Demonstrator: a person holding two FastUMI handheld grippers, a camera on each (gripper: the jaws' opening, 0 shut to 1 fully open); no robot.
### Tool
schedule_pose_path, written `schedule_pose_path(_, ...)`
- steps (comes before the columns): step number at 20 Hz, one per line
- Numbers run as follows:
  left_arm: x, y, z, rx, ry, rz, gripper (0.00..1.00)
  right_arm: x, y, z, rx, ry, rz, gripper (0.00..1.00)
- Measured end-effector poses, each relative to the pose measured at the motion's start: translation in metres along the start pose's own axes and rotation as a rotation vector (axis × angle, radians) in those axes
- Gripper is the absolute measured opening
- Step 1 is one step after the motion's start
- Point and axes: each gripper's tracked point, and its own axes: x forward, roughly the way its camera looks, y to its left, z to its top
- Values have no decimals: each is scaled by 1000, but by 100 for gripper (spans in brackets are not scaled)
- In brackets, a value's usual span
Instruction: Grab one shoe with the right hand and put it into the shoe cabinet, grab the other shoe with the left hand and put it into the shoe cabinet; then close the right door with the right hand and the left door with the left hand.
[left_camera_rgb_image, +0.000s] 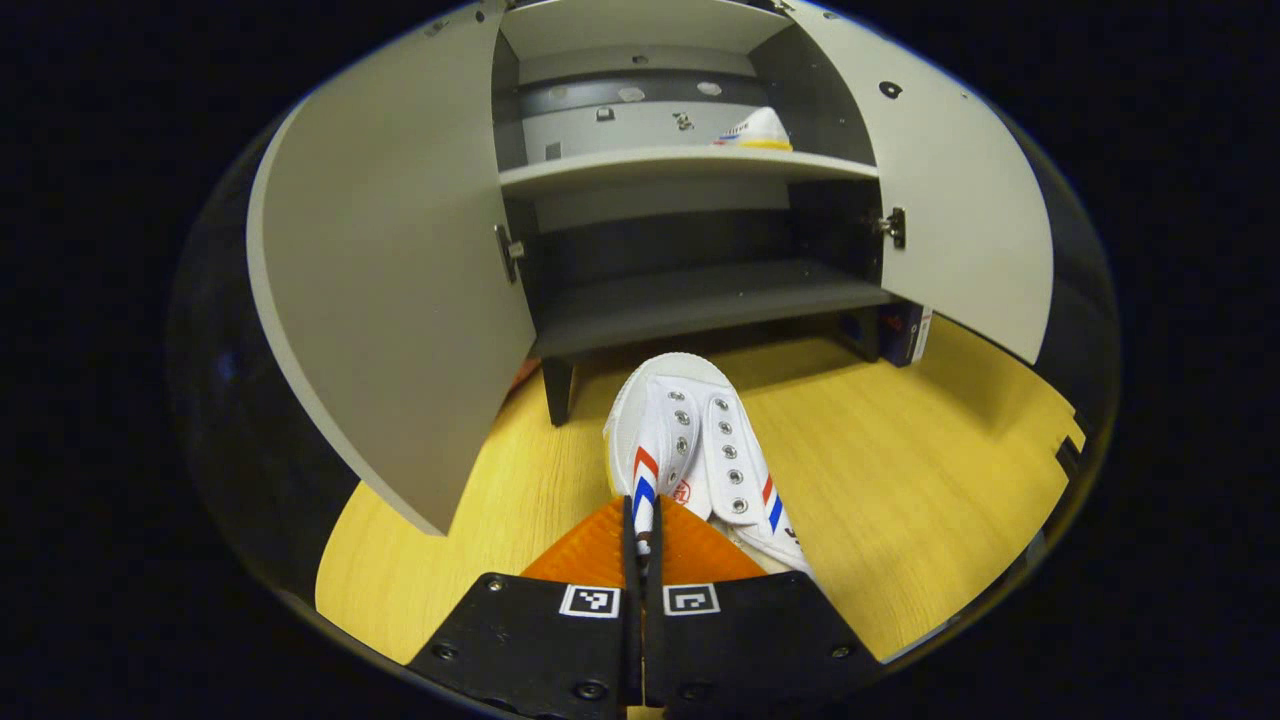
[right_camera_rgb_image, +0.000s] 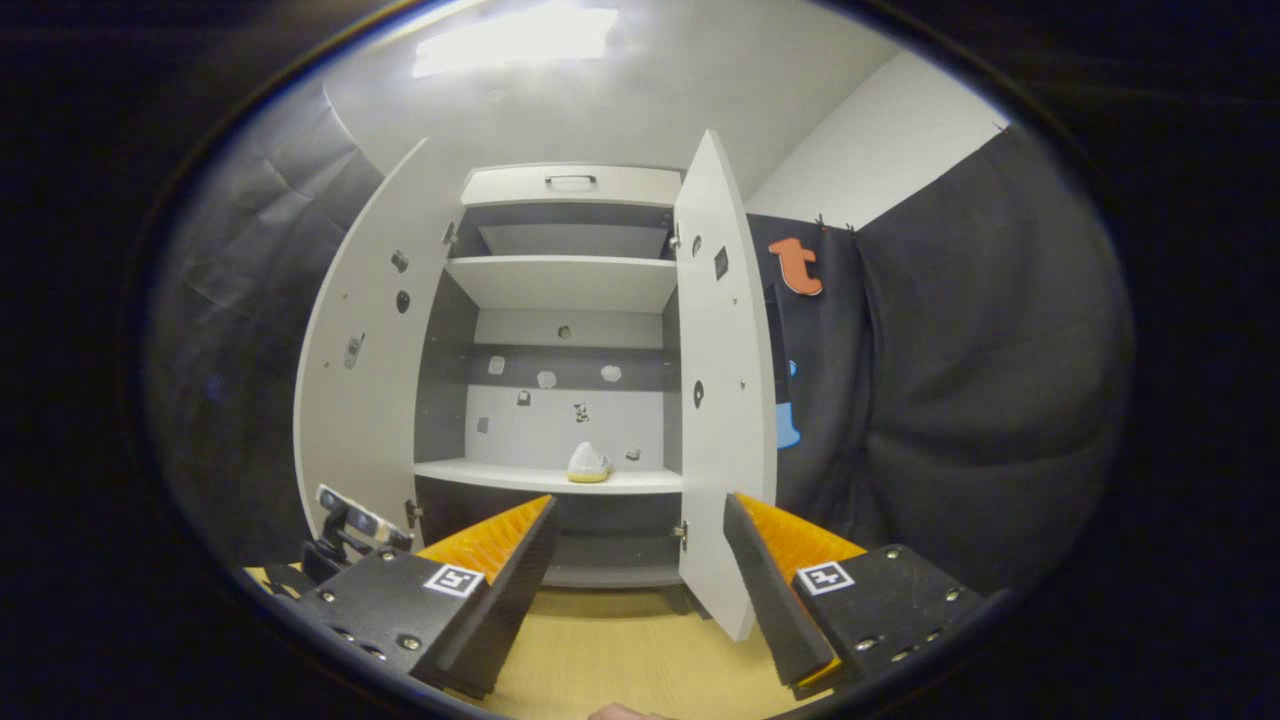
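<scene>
Left gripper (left_camera_rgb_image: 641, 535) fingers clenched on side of shoe (left_camera_rgb_image: 700, 450) on floor (left_camera_rgb_image: 900, 470) before cabinet (left_camera_rgb_image: 690, 160). Right gripper (right_camera_rgb_image: 640, 560) fingers spread, holding nothing. 1 shoe (right_camera_rgb_image: 588, 463) on shelf. Lift level, clear shelf edge, place beside it.

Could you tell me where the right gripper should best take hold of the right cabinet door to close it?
Likely at the free vertical edge of the right door, approached from its outer side: it stands wide open, edge-on, and the right gripper is open just before it. A push there should swing it shut.

Left tool (left_camera_rgb_image: 640, 545): black screwed plates, square coded markers. Right tool (right_camera_rgb_image: 640, 560): same plates, ridged wedge fingers.
</scene>
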Motion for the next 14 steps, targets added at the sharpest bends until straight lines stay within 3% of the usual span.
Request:
schedule_pose_path(8,-108,10,123,15,-312,-11,2,-14,-6,26,19,-66,13,98)
schedule_pose_path(12,-128,26,121,-40,-362,-63,1,-25,-17,35,-5,-99,-4,98)
schedule_pose_path(14,-120,29,115,-54,-380,-78,2,-32,-14,34,11,-87,22,98)
